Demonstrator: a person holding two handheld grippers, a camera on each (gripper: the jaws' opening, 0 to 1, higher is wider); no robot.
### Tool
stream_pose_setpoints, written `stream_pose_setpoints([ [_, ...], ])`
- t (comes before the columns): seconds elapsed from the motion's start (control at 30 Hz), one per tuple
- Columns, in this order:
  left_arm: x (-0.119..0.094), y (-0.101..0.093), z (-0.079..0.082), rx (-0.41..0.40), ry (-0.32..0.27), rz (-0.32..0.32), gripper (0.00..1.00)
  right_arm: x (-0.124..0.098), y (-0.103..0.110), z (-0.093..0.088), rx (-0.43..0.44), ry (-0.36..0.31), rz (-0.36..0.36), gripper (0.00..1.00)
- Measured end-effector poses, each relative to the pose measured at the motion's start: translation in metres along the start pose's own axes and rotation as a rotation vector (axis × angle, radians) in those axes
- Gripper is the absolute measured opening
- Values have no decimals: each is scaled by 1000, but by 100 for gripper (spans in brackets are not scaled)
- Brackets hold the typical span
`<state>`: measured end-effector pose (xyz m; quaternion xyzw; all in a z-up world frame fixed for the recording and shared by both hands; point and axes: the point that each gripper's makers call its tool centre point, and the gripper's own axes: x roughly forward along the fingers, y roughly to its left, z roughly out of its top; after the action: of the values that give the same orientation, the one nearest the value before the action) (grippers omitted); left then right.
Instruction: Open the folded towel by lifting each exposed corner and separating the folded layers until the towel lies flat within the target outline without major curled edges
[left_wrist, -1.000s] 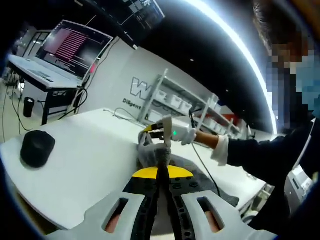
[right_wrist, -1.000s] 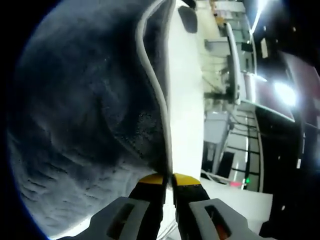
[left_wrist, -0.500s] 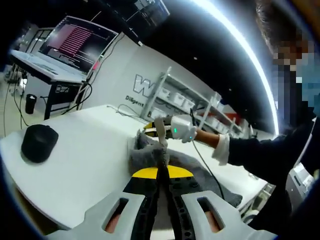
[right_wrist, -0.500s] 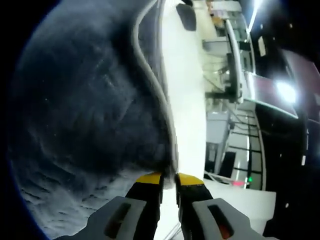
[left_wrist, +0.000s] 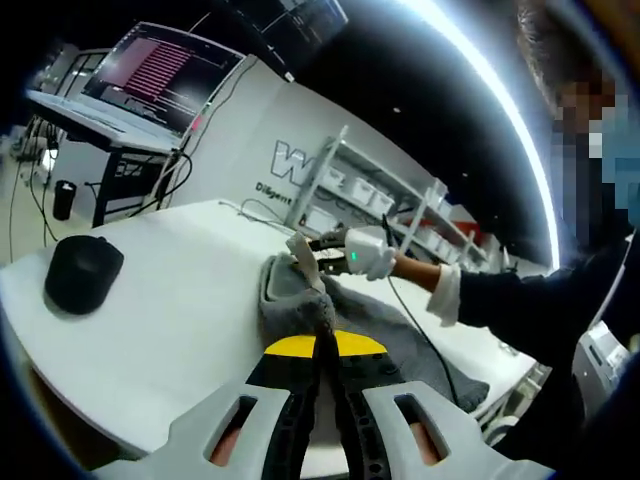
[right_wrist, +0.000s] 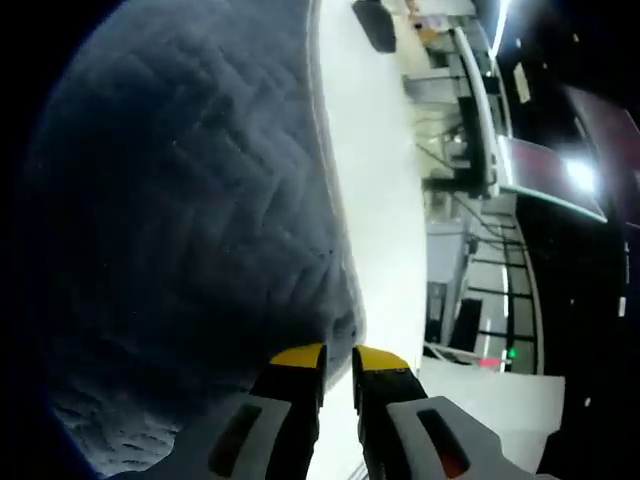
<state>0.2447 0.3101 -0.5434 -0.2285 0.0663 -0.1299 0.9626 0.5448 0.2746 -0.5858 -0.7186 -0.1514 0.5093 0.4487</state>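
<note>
White and bare apart from a few items, the tabletop (left_wrist: 190, 300) is seen in a workshop with metal shelving (left_wrist: 350, 195) against a white wall and a monitor (left_wrist: 150, 70) on a side desk. In the left gripper view, a grey towel (left_wrist: 380, 335) is spread across the tabletop toward the person, with one corner gathered into a raised bunch just ahead of the left claw (left_wrist: 325, 350). That claw's yellow-tipped jaws are pressed together, and the towel's bunched edge appears to be pinched between them. Beyond it, the right claw (left_wrist: 305, 250) is held in a white-gloved hand (left_wrist: 370, 252) at the far edge of the bunch. A round black object (left_wrist: 82, 272) is seen on the tabletop, well apart from the towel. In the right gripper view, the quilted grey towel (right_wrist: 190, 210) is seen very close, its pale hem running along the white tabletop (right_wrist: 375, 200); the right claw (right_wrist: 338, 360) is shown with its jaws slightly parted and nothing between them, just beside the hem. The step in hand is judged to be separating a folded layer. Next, the hem would need to be gripped by the right claw and the two corners drawn apart, low and evenly, so that curling is avoided.
</note>
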Motion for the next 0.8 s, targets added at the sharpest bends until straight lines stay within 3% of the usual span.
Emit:
stream_pose_setpoints([
  [0.27, -1, 9, -9, -5, 49, 16, 3, 11, 18, 3, 22, 17, 60, 0],
  [0.63, -2, 14, -18, -7, 90, 42, 3, 10, 18, 2, 91, 13, 50, 0],
  [0.8, -5, 21, -29, 53, 172, 94, 3, 9, 17, 2, 189, 20, 58, 0],
])
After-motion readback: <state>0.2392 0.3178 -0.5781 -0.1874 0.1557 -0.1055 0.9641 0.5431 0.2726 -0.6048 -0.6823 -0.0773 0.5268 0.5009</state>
